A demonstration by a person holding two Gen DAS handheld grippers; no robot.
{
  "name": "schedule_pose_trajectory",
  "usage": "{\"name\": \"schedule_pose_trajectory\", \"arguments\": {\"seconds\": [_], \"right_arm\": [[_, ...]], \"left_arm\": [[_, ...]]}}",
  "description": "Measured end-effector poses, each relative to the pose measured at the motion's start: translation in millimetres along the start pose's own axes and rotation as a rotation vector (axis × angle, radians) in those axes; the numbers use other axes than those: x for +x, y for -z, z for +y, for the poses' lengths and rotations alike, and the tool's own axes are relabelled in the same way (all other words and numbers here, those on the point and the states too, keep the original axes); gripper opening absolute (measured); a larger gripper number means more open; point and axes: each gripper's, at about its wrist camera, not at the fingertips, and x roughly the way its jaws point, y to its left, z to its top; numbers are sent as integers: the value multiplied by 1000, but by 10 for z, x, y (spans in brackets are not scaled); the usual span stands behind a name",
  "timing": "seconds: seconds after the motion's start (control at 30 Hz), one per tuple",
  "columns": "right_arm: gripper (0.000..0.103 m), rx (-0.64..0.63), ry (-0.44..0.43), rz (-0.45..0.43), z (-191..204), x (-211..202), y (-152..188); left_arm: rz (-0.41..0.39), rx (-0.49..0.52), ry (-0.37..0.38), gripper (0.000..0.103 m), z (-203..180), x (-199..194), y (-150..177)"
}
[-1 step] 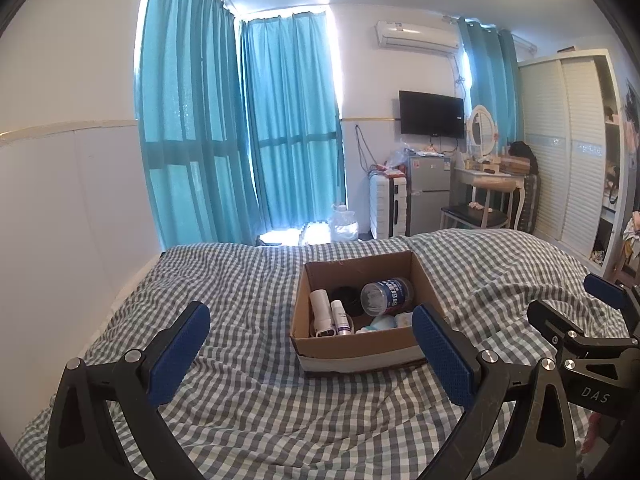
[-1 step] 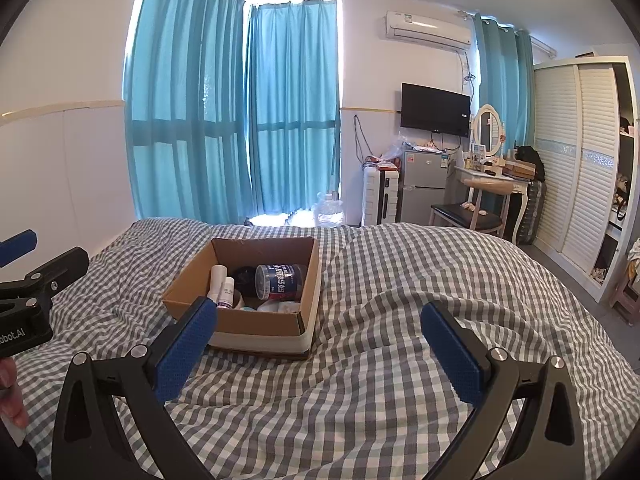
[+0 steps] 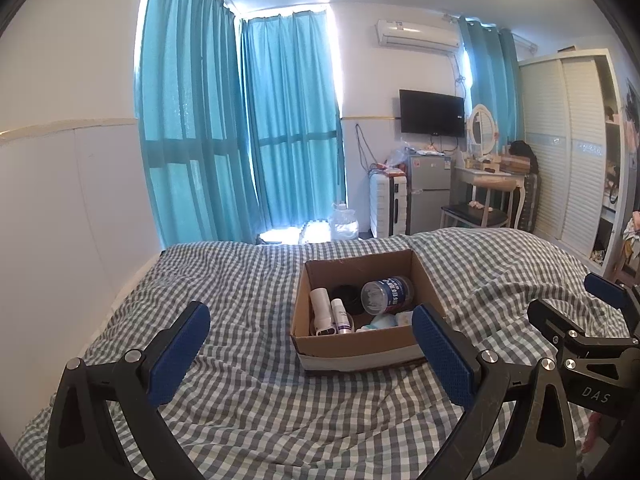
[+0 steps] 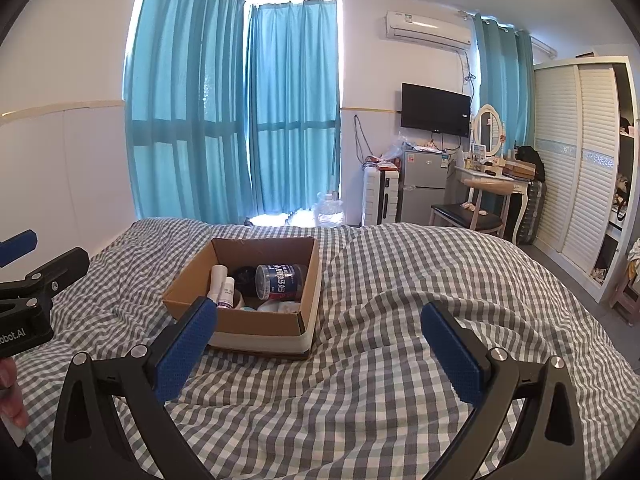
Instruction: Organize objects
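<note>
An open cardboard box [image 3: 360,350] [image 4: 256,326] sits on the checked bedspread [image 3: 248,408] [image 4: 400,400]. It holds a clear round jar with a blue label [image 3: 386,295] [image 4: 280,281], two white tubes [image 3: 322,310] [image 4: 218,280], a dark round item [image 3: 346,294] and pale items at the front. My left gripper [image 3: 310,354] is open and empty, held above the bed just before the box. My right gripper [image 4: 318,346] is open and empty, to the right of the box. Each gripper shows at the edge of the other's view.
Teal curtains [image 3: 240,128] cover the windows beyond the bed. A white wall runs along the left side. At the back right stand a suitcase [image 3: 386,204], a small fridge [image 3: 428,192], a dressing table with chair [image 3: 484,196] and a white wardrobe [image 3: 568,152].
</note>
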Motion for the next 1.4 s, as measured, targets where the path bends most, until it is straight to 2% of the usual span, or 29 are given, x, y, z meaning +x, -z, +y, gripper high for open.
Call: {"name": "schedule_pose_trajectory", "arguments": {"seconds": [0.9, 1.4], "right_arm": [[102, -1, 5, 8, 11, 31, 26], [102, -32, -2, 8, 87, 29, 51]], "left_arm": [[10, 26, 15, 103, -28, -12, 20], [21, -6, 11, 103, 55, -4, -4]]}}
